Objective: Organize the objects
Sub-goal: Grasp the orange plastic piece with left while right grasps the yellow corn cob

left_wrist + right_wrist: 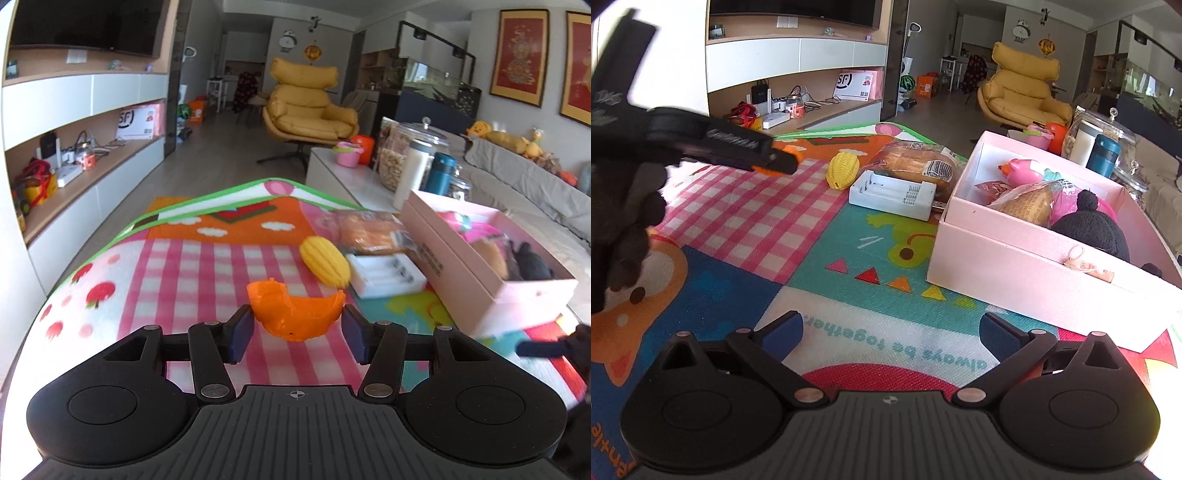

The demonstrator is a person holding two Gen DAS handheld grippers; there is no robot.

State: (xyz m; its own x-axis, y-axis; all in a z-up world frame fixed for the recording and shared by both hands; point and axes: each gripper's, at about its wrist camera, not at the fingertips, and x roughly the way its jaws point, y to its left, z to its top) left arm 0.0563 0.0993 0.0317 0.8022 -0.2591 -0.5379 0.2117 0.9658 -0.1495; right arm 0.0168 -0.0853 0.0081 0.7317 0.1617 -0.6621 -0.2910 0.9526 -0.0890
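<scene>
The left gripper (297, 330) has its fingers spread on either side of a broken orange plastic shell (293, 310) lying on the pink-checked play mat (192, 266), pads not clearly touching it. The right gripper (891, 334) hovers with fingers wide apart, holding nothing, near the open pink cardboard box (1015, 273) on the right.

Play mat (820, 258) with its load

On the colourful mat: a pink box (1015, 266) at 3 o'clock, a white battery charger (892, 194) beside it, bagged bread (916, 162) and yellow toy corn (842, 170) at 12, an orange shell piece (295, 310) at 10.
</scene>
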